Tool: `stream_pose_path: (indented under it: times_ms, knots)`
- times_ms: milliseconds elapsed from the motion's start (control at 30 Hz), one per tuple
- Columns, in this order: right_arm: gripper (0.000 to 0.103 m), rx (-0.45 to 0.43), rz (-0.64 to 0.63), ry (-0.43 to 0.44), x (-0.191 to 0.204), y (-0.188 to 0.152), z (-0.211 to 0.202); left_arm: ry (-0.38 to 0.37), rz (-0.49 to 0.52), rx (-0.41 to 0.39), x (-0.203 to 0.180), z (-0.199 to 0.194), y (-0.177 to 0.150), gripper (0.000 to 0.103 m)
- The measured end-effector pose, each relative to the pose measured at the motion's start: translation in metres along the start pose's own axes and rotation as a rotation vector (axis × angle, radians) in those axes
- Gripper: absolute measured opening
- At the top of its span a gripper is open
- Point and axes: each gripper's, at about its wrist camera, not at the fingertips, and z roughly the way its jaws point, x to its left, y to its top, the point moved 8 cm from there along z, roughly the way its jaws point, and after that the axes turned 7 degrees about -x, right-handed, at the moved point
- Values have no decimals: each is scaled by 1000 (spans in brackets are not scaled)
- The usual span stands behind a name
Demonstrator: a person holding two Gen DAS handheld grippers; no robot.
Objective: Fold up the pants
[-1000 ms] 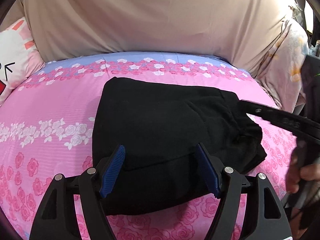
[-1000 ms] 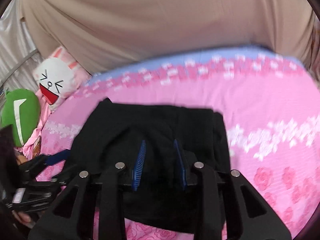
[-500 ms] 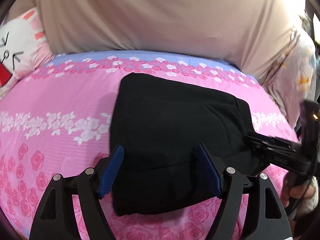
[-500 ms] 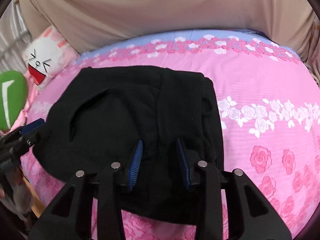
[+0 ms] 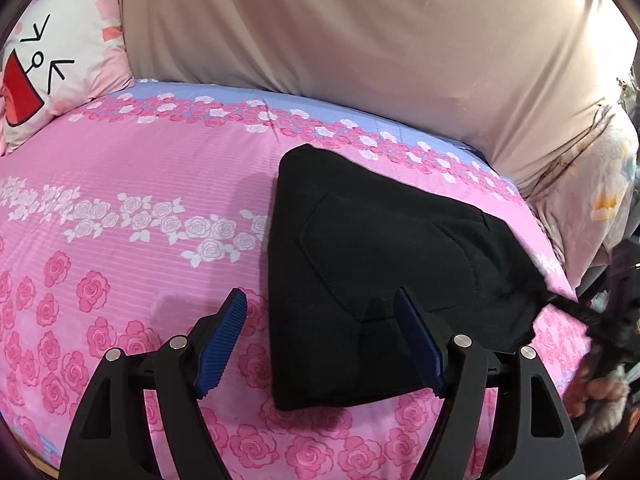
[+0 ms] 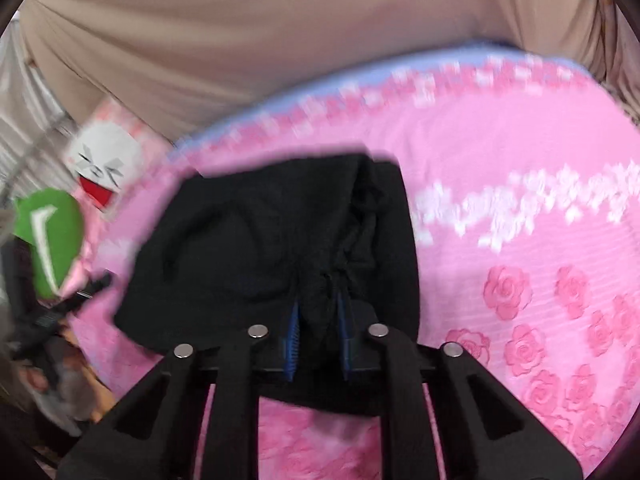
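Folded black pants [image 5: 380, 260] lie on the pink rose bedsheet [image 5: 120, 200]. My left gripper [image 5: 320, 294] hangs open above their near left edge, one blue pad over the sheet and the other over the cloth, holding nothing. My right gripper [image 6: 318, 300] is at the pants [image 6: 260, 240] near edge. Its jaws are closing, and a puckered bunch of black fabric is pinched between the blue pads. In the left wrist view the right gripper [image 5: 576, 308] meets the pants' right corner. The left gripper [image 6: 80, 292] shows dimly at the left of the blurred right wrist view.
A white cartoon-face pillow [image 5: 52, 80] and a green cushion [image 6: 48, 240] sit at the bed's left end. A beige cloth [image 5: 340, 40] hangs behind the bed, and a pale floral blanket [image 5: 592, 192] lies at the right. A hand [image 5: 600, 392] holds the right gripper's handle.
My right gripper's pads have closed from a narrow gap onto a bunch of the pants' fabric. My left gripper has slid left, so the pants now sit right of centre in its view.
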Motion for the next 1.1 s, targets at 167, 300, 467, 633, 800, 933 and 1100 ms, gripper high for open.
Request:
stream_pose_path:
  times_ms: [167,300,467,633,800,933,1100]
  knots:
    - [22,117,-58,-113,-23,-34,24,-40,-12,31,-5,10,-5,76]
    - [47,76,16,-98,-27,-29,14,-69,-73,78,-1,18,-12,76]
    - [75,96,21,-126,-40,-22,12,-136,-209,114,15,25,-16,76]
    - [75,178,163,-68,-48,-42,37,-218,-313,156,12,42,-24,80]
    - [76,195,223,-28,-46,-44,37,-316,-414,209,9,59,-29,89]
    - [80,208,260,19,-38,-48,44,-316,-399,201,1,63,-27,91]
    - [42,162,250,41,-29,-45,39,-283,-299,185,-13,59,-26,70]
